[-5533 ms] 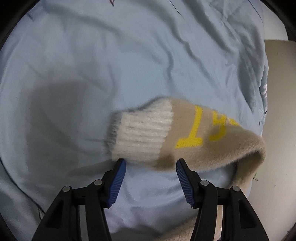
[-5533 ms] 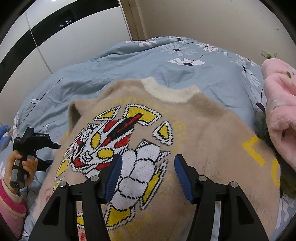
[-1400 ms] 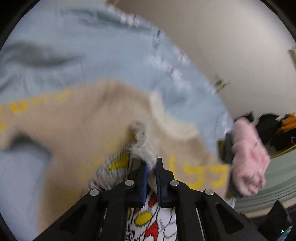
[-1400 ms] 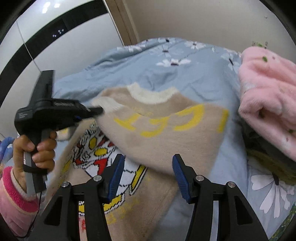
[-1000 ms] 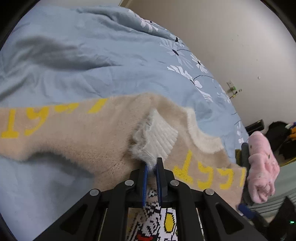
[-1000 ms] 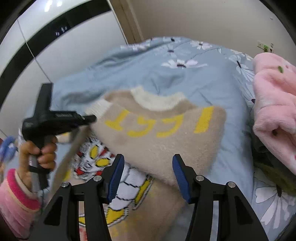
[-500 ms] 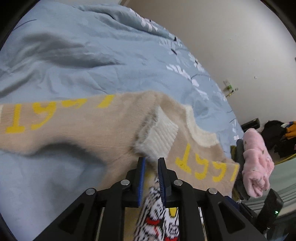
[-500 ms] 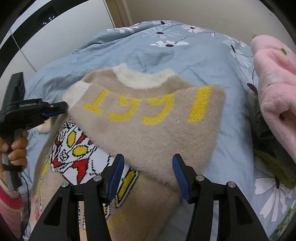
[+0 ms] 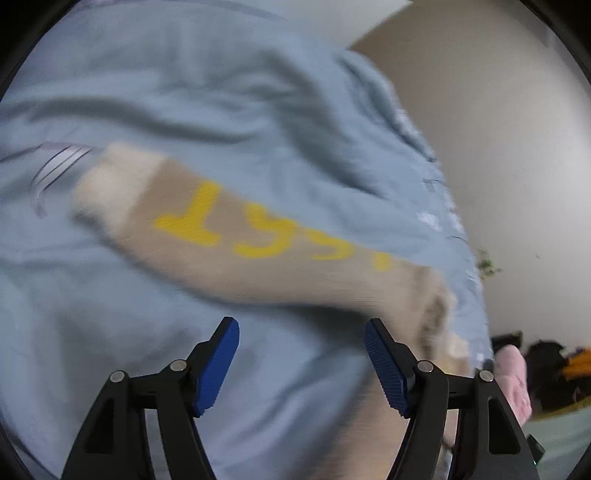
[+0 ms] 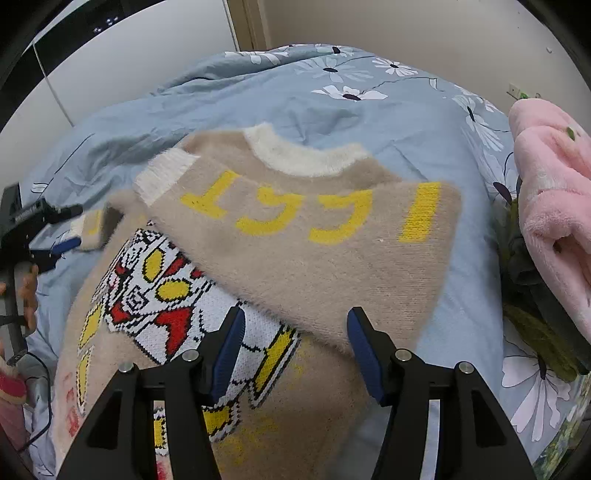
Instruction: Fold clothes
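A beige fuzzy sweater with a cartoon figure lies on the blue floral bedspread. One sleeve with yellow letters is folded across its chest, white cuff at the left. My right gripper is open and empty above the sweater's middle. In the left wrist view the other sleeve lies spread out on the bedspread, white cuff at the left. My left gripper is open and empty just short of that sleeve; it also shows in the right wrist view, at the far left by that cuff.
A pink fleece garment lies in a pile at the right edge of the bed, with a dark green item under it. White wardrobe doors and a beige wall stand behind the bed.
My left gripper has let go of the first sleeve's cuff, opened wide and swung left towards the other sleeve. The folded sleeve now rests on the chest. The right gripper stayed open.
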Tool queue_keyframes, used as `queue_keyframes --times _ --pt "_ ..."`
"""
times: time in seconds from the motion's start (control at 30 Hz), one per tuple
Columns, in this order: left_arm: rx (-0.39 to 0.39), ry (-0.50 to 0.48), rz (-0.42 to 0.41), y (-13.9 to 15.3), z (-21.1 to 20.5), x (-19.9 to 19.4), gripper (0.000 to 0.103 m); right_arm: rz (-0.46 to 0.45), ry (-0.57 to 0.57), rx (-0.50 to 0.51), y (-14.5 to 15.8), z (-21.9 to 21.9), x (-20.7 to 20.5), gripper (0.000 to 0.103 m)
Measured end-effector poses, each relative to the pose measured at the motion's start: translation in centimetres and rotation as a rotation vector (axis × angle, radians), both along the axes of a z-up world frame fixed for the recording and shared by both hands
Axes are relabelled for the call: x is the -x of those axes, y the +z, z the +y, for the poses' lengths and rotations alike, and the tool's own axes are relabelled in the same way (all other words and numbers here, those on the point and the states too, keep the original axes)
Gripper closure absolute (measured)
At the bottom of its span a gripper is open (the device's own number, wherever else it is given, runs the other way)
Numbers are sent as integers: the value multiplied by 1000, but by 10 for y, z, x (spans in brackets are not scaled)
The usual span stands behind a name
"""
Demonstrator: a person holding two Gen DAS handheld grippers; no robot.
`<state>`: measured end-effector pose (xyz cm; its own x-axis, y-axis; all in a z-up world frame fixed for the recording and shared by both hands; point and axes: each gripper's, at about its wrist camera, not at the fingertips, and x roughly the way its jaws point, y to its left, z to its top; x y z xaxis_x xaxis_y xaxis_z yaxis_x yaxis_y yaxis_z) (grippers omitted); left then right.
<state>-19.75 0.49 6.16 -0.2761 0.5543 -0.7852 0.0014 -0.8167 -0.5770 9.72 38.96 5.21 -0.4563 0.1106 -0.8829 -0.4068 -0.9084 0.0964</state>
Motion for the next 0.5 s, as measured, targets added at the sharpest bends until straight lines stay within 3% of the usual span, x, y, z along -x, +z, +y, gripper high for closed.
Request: queue_keyframes --times 0.27,0.5 --pt "-94 218 -191 -52 -49 23 29 -29 18 -26 -1 -7 6 44" --pt "-42 326 -104 -55 -60 46 23 -49 43 -42 -2 -12 11 44"
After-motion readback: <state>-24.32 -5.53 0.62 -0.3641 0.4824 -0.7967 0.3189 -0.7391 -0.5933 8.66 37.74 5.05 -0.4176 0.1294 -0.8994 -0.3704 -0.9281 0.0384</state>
